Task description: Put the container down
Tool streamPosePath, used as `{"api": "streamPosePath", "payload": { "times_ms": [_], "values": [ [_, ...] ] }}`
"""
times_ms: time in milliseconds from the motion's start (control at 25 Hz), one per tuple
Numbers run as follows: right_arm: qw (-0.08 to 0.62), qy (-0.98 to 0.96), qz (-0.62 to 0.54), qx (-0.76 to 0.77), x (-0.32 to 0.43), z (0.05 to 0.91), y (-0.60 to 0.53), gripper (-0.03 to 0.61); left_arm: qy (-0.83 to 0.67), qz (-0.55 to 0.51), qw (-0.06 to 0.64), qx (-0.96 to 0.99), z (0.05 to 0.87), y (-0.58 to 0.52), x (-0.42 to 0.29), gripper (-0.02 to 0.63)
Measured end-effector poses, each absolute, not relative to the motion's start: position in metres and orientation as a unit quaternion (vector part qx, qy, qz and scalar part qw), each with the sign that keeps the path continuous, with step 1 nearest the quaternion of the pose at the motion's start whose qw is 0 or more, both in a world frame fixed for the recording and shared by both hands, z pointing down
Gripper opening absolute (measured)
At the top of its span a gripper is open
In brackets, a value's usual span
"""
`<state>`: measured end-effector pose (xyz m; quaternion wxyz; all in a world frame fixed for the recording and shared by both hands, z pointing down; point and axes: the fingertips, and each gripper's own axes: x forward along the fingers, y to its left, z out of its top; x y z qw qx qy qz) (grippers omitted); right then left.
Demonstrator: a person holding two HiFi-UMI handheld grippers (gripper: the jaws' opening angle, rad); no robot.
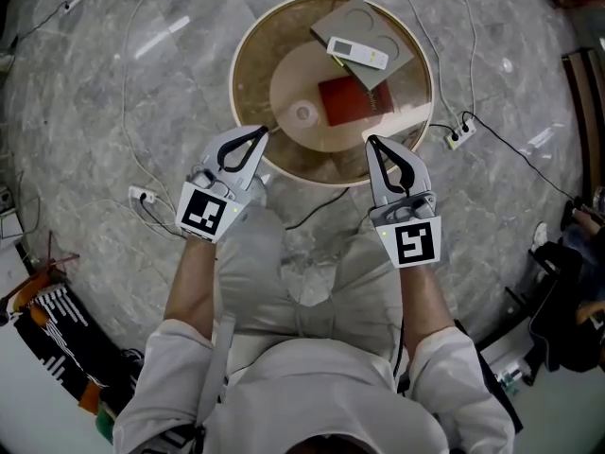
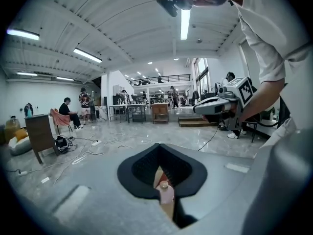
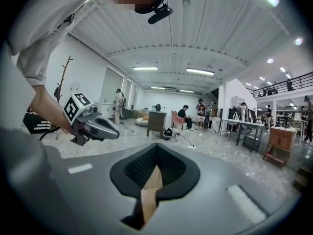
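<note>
Though the white remote [image 1: 357,53] has a small screen, any print on it is too small to read. The only clear graphics are the black-and-white square markers on the two cubes. The remote lies on a grey flat case [image 1: 371,19] near the far edge of the round tabletop [image 1: 248,55]. A red book [image 1: 345,98] sits nearer the centre.

The container [image 1: 302,113] stands on the tabletop just left of the book, free of both tools. From above it is only a pale round shape. The left gripper view, looking through the loop of its own jaws, shows it as a small pale pink bottle with a round cap; its contents cannot be made out. The right gripper view shows just a strip of tan surface there.

The left tool [image 1: 264,129] is closed with nothing between its jaws, tips over the near left part of the tabletop, apart from the container. The right tool [image 1: 370,140] is likewise closed and empty over the near right part.

Only the gripper views show the hall: seated people [image 2: 68,112], a wooden cabinet [image 2: 39,133], work tables and ceiling strip lights. The head view shows cables [image 1: 142,173] on the grey marble floor [image 1: 85,93].
</note>
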<state>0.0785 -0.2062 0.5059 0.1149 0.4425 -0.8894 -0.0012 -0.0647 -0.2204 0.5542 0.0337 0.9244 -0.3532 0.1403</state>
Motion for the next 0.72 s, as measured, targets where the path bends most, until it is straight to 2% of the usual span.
{"api": "streamPosePath", "payload": {
  "times_ms": [360, 720],
  "values": [
    [0.110, -0.887, -0.004, 0.449, 0.077, 0.454, -0.193, 0.005, -0.366, 0.151, 0.028, 0.918, 0.494, -0.205, -0.089, 0.005],
    [0.119, -0.885, -0.005, 0.451, 0.073, 0.432, -0.192, 0.005, -0.370, 0.152, 0.030, 0.916, 0.469, -0.204, -0.100, 0.005]
  ]
}}
